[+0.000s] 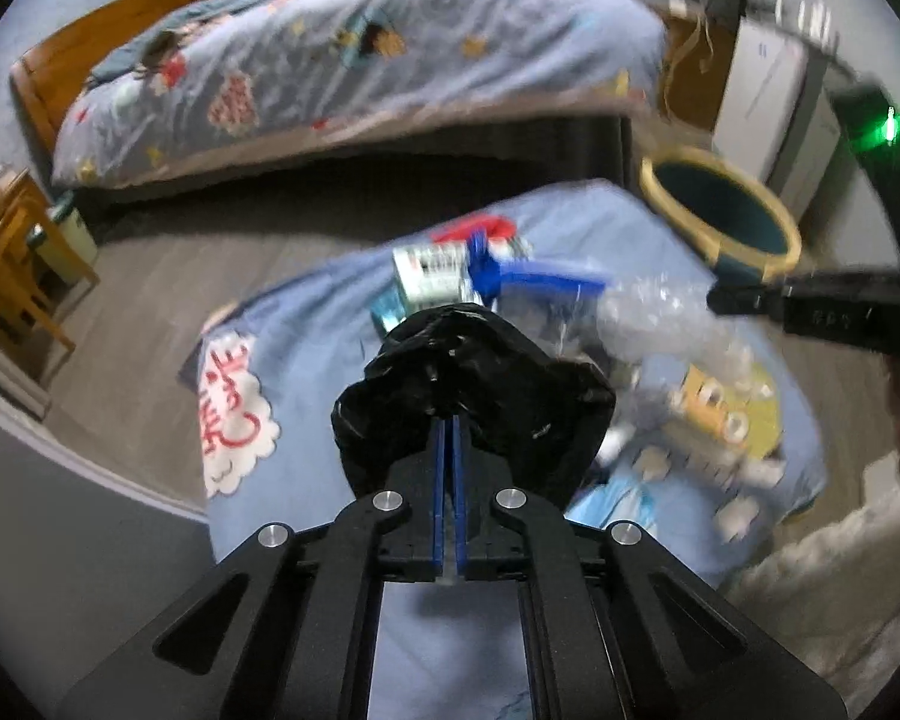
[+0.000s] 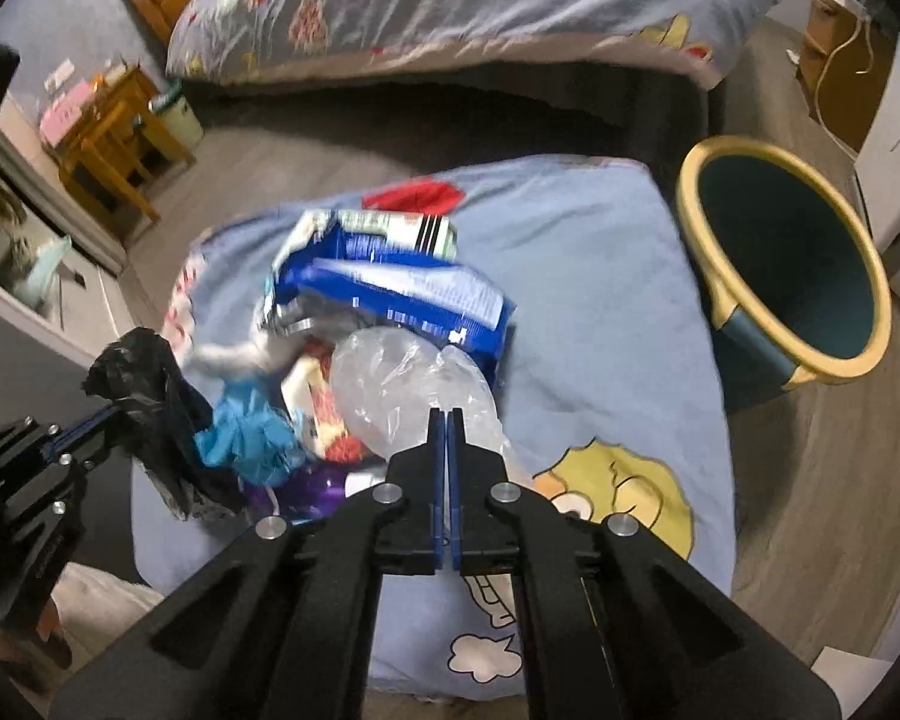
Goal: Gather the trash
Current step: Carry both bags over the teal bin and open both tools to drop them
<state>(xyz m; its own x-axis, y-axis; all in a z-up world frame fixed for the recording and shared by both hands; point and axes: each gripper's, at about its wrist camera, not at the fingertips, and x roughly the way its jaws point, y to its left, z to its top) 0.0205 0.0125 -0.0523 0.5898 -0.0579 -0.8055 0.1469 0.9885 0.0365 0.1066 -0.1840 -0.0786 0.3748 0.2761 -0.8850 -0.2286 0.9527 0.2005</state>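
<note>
Left gripper (image 1: pixel 450 414): two blue fingers (image 1: pixel 438 480) pressed together, pinching one crumpled black plastic bag (image 1: pixel 474 396), held above the blue cartoon-print cloth (image 1: pixel 330 324). Right gripper (image 2: pixel 447 420): two fingers (image 2: pixel 435 480) pressed together, pinching one clear plastic bag (image 2: pixel 402 390) at its near edge.

Trash heap on the cloth, counted in the right wrist view: one blue snack wrapper (image 2: pixel 414 294), one green-and-white carton (image 2: pixel 390 234), one crumpled light-blue piece (image 2: pixel 252 438), one purple item (image 2: pixel 318 489), one red-and-white wrapper (image 2: pixel 324 414); other scraps too blurred to count. Heap sits left of centre on the cloth, just ahead of both grippers.

One dark teal bin (image 2: pixel 792 276) with a yellow rim stands on the floor (image 2: pixel 810 480) just right of the cloth, mouth open. One bed (image 2: pixel 450 12) behind; one wooden side table (image 2: pixel 114 132) far left.
</note>
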